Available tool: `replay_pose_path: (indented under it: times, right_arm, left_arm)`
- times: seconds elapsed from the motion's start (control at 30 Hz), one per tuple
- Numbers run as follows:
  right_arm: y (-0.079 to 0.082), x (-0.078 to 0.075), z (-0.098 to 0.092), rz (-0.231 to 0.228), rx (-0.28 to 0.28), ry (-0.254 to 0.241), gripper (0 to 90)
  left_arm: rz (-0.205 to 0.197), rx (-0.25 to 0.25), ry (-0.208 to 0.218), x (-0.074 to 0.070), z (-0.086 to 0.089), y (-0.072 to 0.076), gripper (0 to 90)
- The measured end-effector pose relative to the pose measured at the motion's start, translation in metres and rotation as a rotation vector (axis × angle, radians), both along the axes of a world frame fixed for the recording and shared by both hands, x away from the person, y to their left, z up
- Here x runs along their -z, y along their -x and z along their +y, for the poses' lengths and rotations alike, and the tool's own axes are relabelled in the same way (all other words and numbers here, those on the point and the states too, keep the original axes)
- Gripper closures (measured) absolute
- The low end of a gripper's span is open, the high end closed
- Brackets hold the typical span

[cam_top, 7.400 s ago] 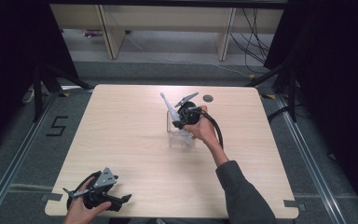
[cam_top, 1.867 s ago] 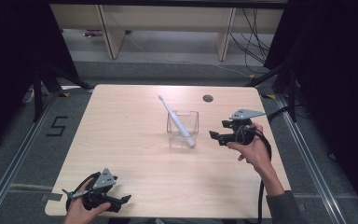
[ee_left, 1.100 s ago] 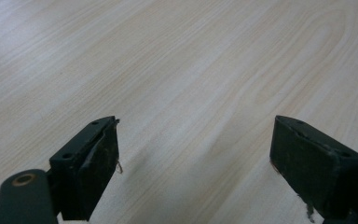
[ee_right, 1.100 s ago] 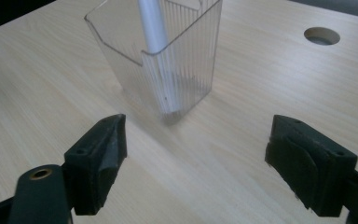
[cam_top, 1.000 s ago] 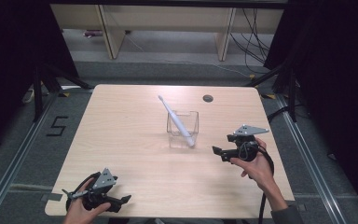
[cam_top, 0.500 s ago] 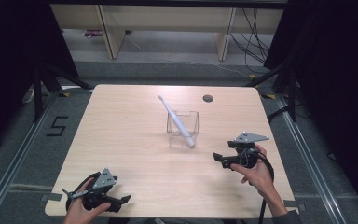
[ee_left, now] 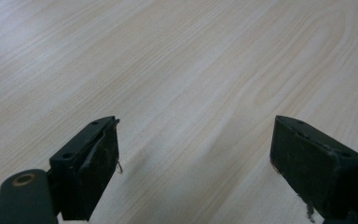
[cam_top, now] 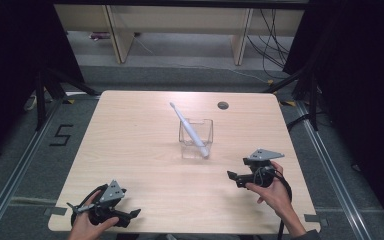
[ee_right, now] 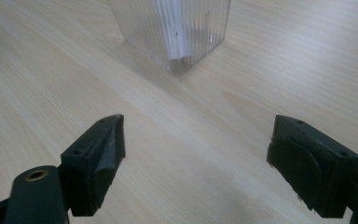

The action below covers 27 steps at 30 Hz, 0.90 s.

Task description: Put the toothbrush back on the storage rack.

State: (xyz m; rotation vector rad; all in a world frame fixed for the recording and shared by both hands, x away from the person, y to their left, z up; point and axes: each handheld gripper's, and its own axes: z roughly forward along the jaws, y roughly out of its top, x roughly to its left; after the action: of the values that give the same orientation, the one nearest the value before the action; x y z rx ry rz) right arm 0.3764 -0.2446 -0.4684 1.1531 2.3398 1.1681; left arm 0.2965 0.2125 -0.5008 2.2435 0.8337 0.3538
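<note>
Toothbrush (cam_top: 189,129) is leaning in the cup (cam_top: 196,140), its lower end sitting inside at the near right corner and its upper end sticking out past the rim toward the far left. Cup is standing upright near the middle of the table (cam_top: 130,145), clear and ribbed, square in plan. In the right gripper view the cup (ee_right: 170,28) is showing just ahead of the jaws, with the white toothbrush (ee_right: 177,23) blurred behind its ribbed wall.

Right gripper (cam_top: 235,177) is hanging near the table's near right part, well apart from the cup, held in the right hand (cam_top: 275,192), its jaws pointing left. In its own view the right gripper (ee_right: 196,161) is showing both jaws standing wide apart with nothing between them but bare wood.

Left gripper (cam_top: 125,216) is lying low at the near left edge of the table in the left hand (cam_top: 87,225), far from the cup. In its own view the left gripper (ee_left: 193,168) is also showing jaws spread wide and empty, with only wood grain ahead.

A small dark round hole (cam_top: 223,105) is sitting in the table beyond the cup, toward the far right.
</note>
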Motion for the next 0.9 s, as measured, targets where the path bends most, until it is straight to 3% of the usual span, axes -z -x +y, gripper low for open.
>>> replay_pose_path:
  times: [0.07,0.1,0.13,0.17,0.2,0.27,0.3,0.33,0.37,0.4,0.43,0.5,0.53,0.57,0.7,0.8,0.83,0.9]
  right_arm:
    - [0.001,0.002,-0.002,-0.009,-0.003,0.014,19.1]
    - [0.002,0.004,-0.001,0.004,-0.001,-0.001,18.9]
    - [0.003,0.004,-0.002,0.001,-0.006,0.020,18.6]
    - [0.005,0.005,-0.001,0.013,0.006,0.013,19.1]
    - [0.006,0.005,-0.002,-0.001,0.005,0.013,19.4]
    - [0.008,0.006,-0.002,0.008,-0.008,0.009,19.4]
    - [0.011,0.006,-0.001,0.027,0.004,-0.007,19.5]
    - [0.010,0.006,-0.002,-0.002,-0.010,0.015,19.5]
    - [0.013,0.007,-0.001,0.009,-0.002,-0.002,19.5]
    - [0.012,0.008,-0.002,0.000,-0.020,0.012,19.6]
    - [0.015,0.009,-0.002,0.016,0.000,0.000,19.7]
    - [0.019,0.010,-0.002,0.028,0.006,0.002,19.7]
    - [0.018,0.011,-0.004,0.008,-0.010,0.020,19.7]
    - [0.021,0.011,-0.003,0.029,-0.001,0.010,19.8]
    - [0.024,0.013,-0.005,0.016,-0.013,0.035,19.8]
    - [0.028,0.015,-0.006,0.045,-0.008,0.046,19.8]
    - [0.031,0.016,-0.006,0.069,0.011,0.040,19.4]
    - [0.031,0.018,-0.009,0.051,-0.010,0.061,18.9]
  left_arm:
    - [0.002,-0.010,0.004,0.001,0.000,0.001,15.1]
    - [0.008,-0.018,0.016,0.001,-0.001,0.001,15.1]
    - [0.000,-0.004,0.000,0.000,0.000,0.000,15.1]
    - [-0.009,0.007,-0.009,0.000,0.000,-0.001,15.1]
    - [0.004,-0.014,0.014,0.001,-0.001,0.001,15.1]
    - [-0.007,0.005,-0.009,0.000,0.000,0.000,15.1]
    - [0.003,-0.016,0.012,0.001,-0.001,0.001,15.1]
    - [0.005,-0.016,0.011,0.001,-0.001,0.001,15.1]
    - [-0.002,-0.002,-0.004,0.000,0.000,0.000,15.1]
    - [-0.009,0.002,-0.008,0.000,0.000,-0.001,15.1]
    - [0.003,-0.016,0.010,0.001,-0.001,0.001,15.1]
    - [0.004,-0.012,0.006,0.001,-0.001,0.001,15.1]
    - [0.004,-0.013,0.007,0.001,-0.001,0.001,15.1]
    - [0.004,-0.012,0.006,0.000,-0.001,0.001,15.1]
    - [0.003,-0.014,0.007,0.001,-0.001,0.001,15.1]
    - [-0.014,0.009,-0.015,0.000,0.000,-0.001,15.1]
    - [0.001,-0.010,0.006,0.000,-0.001,0.001,15.1]
    - [0.007,-0.002,0.004,0.000,-0.001,0.002,15.1]
